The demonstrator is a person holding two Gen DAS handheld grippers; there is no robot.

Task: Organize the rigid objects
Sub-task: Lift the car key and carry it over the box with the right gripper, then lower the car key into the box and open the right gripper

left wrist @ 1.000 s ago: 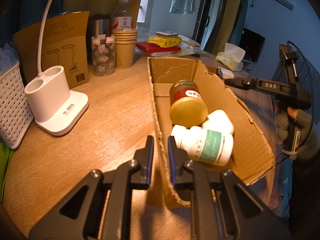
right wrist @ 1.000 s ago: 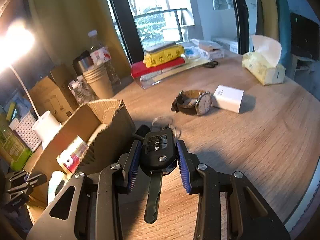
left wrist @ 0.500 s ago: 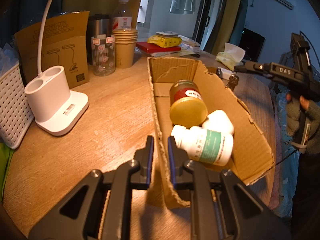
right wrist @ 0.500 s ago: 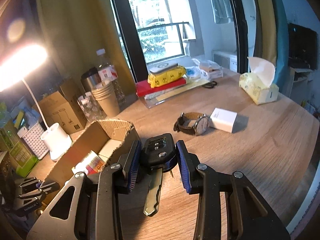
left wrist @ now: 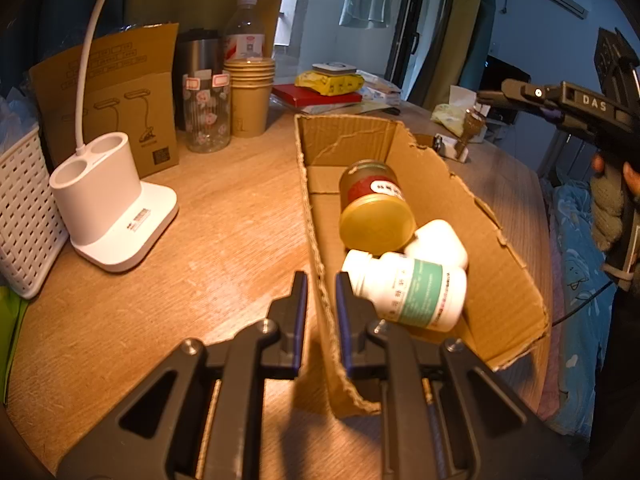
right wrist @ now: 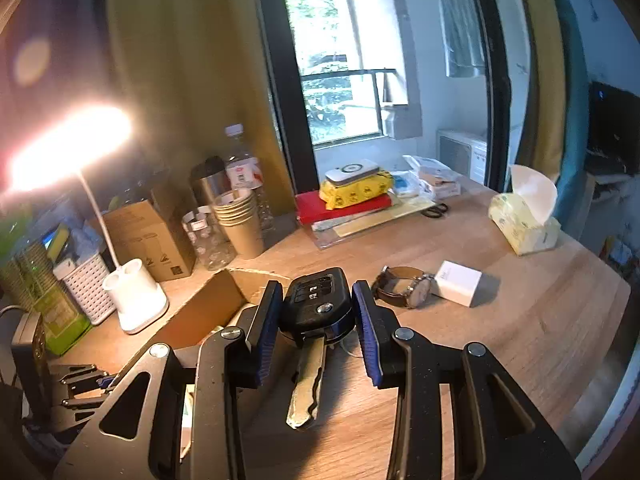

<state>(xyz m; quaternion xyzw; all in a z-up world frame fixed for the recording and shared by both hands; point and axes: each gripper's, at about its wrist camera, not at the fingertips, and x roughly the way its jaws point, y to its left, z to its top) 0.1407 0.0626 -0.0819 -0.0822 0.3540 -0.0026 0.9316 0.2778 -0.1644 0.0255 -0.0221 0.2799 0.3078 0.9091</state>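
The right gripper (right wrist: 316, 312) is clenched on a black car key (right wrist: 316, 306), its blue pads pressing the two sides of the fob. The fob's buttons face up and away from the camera, and the metal blade runs back toward the gripper body and downward, so the key's long axis lies along the fingers, not across them. In the left wrist view the same key (left wrist: 471, 127) hangs in the air at the far right, above and just beyond the far right corner of the cardboard box (left wrist: 496, 280), blade tip down.

The left gripper (left wrist: 320, 304) is closed on the box's near left wall, one finger outside and one inside, and seems to be steadying it. The box's long axis runs from near to far on the counter (left wrist: 224, 240). Inside lie a jar with a yellow lid (left wrist: 376, 208) on its side, a white bottle with a green label (left wrist: 408, 288) lying across the near end, and a second white bottle (left wrist: 440, 236) between them and touching both.

The move ahead, as I judge it, turns on one relation: the box opening lies to the left of and below the held key, so the right gripper needs to carry it leftward over the torn right wall before letting go. The free floor is at the far end, behind the jar. A watch (right wrist: 404, 286) and a white charger block (right wrist: 460, 282) remain on the counter to the right, touching each other.
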